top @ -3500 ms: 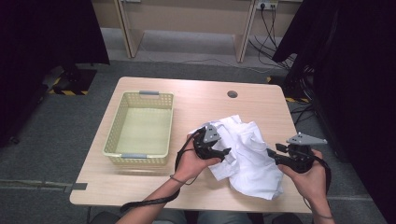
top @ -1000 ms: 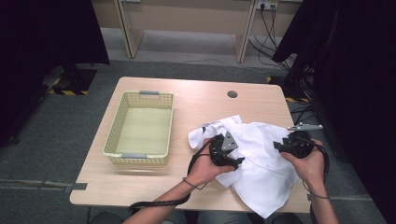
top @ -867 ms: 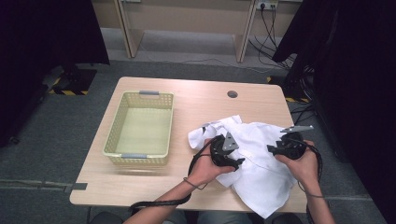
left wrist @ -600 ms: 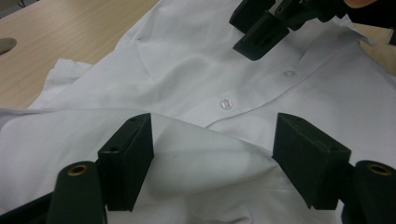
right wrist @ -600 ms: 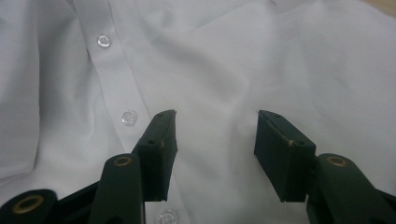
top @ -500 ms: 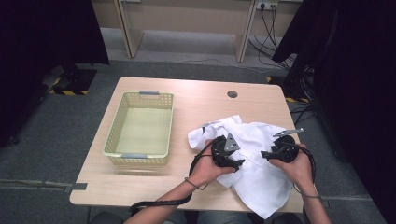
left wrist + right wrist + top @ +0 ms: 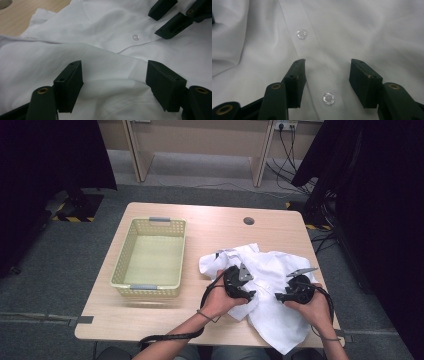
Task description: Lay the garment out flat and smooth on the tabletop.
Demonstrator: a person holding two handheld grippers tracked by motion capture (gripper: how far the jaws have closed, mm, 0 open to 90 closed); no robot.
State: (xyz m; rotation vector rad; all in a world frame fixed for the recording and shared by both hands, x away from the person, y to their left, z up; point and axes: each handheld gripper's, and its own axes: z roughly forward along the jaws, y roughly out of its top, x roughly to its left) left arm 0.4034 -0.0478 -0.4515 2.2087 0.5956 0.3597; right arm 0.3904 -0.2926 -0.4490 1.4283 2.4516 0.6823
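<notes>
A crumpled white shirt lies on the right half of the table, one part hanging over the front edge. My left gripper rests on its middle. In the left gripper view this gripper is open, a soft fold of the shirt lying between its jaws, near a button. My right gripper faces it from the right and shows again at the top right. Its jaws have just been opening and straddle the button strip without pressing, between two buttons.
A pale yellow plastic basket stands empty on the left half of the wooden table. A round cable hole sits near the far edge. Black cables trail from both grippers toward the front edge.
My right gripper has come down and to the left onto the shirt, closer to the left gripper. The left gripper has stayed where it was over the last second.
</notes>
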